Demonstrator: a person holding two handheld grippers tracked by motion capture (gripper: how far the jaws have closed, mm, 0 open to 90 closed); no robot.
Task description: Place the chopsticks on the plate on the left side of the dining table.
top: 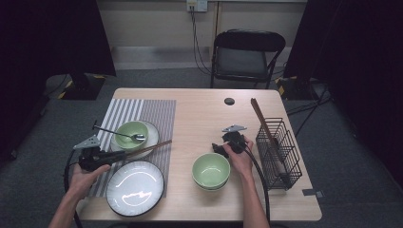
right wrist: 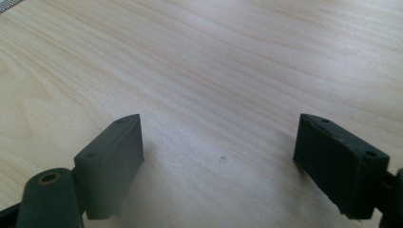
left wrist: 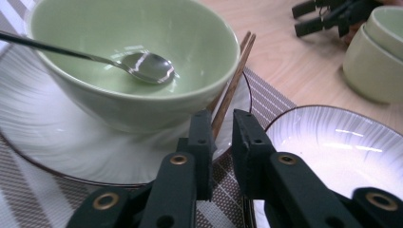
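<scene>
**Gripping a pair of wooden chopsticks beside the bowl**

Resting at the lower left of the high view, the left gripper (top: pixel 116 156) has its black, blocky jaws drawn narrow, and the brown chopsticks (top: pixel 151 147) run out from between them. In the left gripper view the slim wooden sticks (left wrist: pixel 231 85) pass into the slot between the pads, their far ends lying against the pale green bowl (left wrist: pixel 133 57); whether the pads press on them cannot be told. That glossy round bowl holds a polished metal spoon (left wrist: pixel 147 67) and sits on a white ribbed plate (left wrist: pixel 57 147) over a striped woven placemat (left wrist: pixel 28 199). A second white plate (top: pixel 135 187) with a dark rim lies at lower centre-left.

Right of centre, the right gripper (top: pixel 219 148) sits above another green bowl (top: pixel 211 171). Its jaws stand wide apart over bare, pale wood-grain table (right wrist: pixel 218 71), holding nothing. A black wire basket (top: pixel 279 153) stands at the right.
</scene>
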